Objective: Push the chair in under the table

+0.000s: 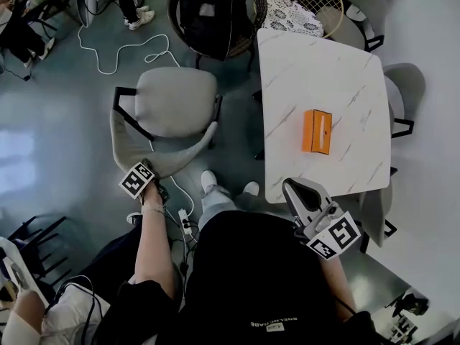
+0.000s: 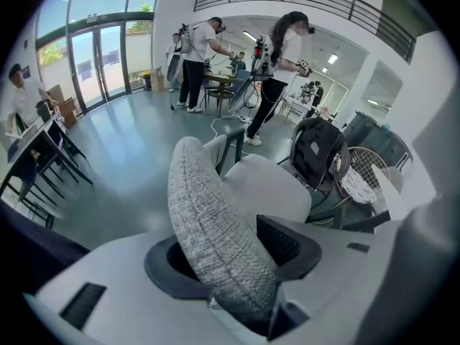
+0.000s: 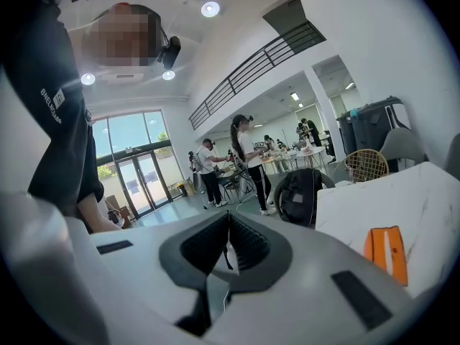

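Beside table (image 1: 323, 70), chair (image 1: 176, 103) back toward person (image 1: 251, 279)

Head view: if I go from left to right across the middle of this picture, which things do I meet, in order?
grey chair → white table → orange box → second grey chair

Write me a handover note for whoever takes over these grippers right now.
Left gripper: jaws closed on the backrest of the grey chair.
Right gripper: jaws shut, empty, by the near edge of the white table.
The chair stands apart from the table, to its left in the head view, seat not facing it. An orange box lies on the table.
Done: backrest gripped.
Left: turn the chair toward the table and push it under.
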A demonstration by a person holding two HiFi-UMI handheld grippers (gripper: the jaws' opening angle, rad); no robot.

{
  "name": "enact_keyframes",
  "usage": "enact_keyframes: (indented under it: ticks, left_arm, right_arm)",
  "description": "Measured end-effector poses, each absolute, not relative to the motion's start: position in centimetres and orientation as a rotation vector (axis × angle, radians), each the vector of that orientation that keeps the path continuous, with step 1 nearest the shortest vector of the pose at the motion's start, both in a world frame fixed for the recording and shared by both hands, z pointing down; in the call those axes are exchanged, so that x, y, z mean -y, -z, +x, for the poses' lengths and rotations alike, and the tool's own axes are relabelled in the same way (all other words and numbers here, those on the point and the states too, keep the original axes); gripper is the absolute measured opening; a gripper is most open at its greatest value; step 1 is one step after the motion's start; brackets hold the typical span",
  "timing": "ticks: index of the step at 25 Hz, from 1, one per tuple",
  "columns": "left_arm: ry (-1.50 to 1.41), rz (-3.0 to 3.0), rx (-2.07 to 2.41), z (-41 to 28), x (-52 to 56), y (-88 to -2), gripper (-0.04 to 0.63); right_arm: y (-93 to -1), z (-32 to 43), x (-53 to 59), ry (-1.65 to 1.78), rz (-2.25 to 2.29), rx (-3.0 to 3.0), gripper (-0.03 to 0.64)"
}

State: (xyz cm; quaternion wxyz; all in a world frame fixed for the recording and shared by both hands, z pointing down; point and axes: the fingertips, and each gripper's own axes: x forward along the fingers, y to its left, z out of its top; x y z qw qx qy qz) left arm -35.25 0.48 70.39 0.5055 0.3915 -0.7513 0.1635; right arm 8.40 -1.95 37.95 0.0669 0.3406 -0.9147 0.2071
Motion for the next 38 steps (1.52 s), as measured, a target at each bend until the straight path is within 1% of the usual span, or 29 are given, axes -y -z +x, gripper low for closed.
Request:
enact_keyframes:
  ticks: [9, 19, 32, 38]
  left_arm:
    - [-0.589, 1.046, 1.72, -35.5, -1.5, -70.4, 0.213]
    - [-0.953, 1.218, 1.531, -36.0, -3.4, -70.8, 0.216]
    - [-1.276, 1.494, 1.288, -35.2, 3.1, -71.0, 0.227]
    - [-1.404, 1.658, 1.141, -36.2, 7.4, -71.3, 0.229]
  right_arm:
    - [-38.0, 7.7, 1.7, -0.638, 1.01, 2.764, 0.012]
    - [-38.5, 6.9, 1.8, -0.694, 0.993, 2.774, 0.012]
    - [-38.5, 7.5, 1.7, -0.689, 1.05, 2.742, 0.012]
    - [-38.2, 8.6, 1.6, -0.678, 1.112, 2.716, 0.012]
